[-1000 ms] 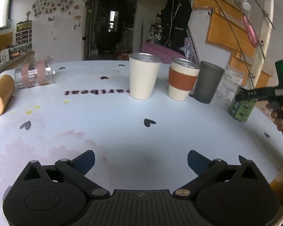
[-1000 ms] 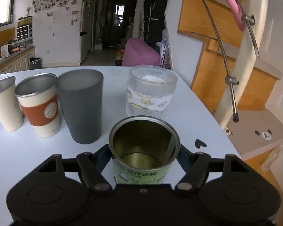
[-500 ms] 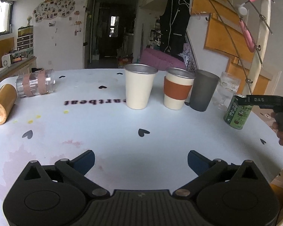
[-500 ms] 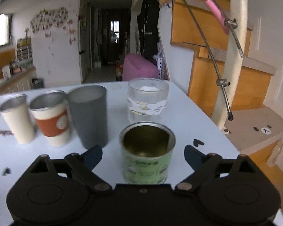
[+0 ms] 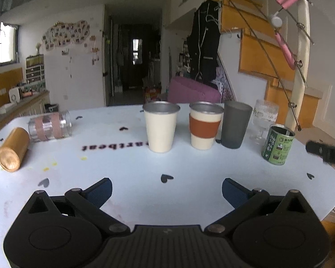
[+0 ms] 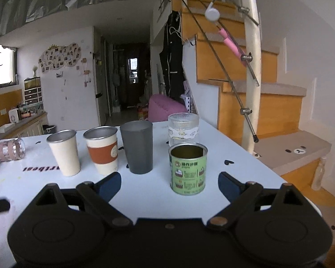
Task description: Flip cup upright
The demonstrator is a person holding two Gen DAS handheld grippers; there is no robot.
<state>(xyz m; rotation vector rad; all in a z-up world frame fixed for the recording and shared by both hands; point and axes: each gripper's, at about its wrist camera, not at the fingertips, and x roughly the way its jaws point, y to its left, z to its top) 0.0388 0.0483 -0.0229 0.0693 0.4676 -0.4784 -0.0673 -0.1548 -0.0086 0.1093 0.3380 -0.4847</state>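
A green tin cup (image 6: 188, 168) stands upright on the white table (image 6: 145, 192), just ahead of my open, empty right gripper (image 6: 169, 182); it also shows in the left wrist view (image 5: 277, 144) at the right. A clear glass with pink bands (image 5: 49, 126) and a gold cup (image 5: 13, 149) lie on their sides at the far left. My left gripper (image 5: 166, 189) is open and empty, held low over the table's near part. The right gripper (image 5: 326, 151) shows blurred at the right edge of the left wrist view.
A row of upright cups stands across the middle: cream cup (image 5: 160, 126), cream cup with orange sleeve (image 5: 205, 125), grey tumbler (image 5: 235, 124), clear glass (image 5: 264, 118). The table's right edge (image 6: 263, 167) drops off toward wooden stairs (image 6: 268, 102).
My right gripper opened and let go of the green tin cup, then drew back from it. The cup stays upright on the table. My left gripper rose slightly.
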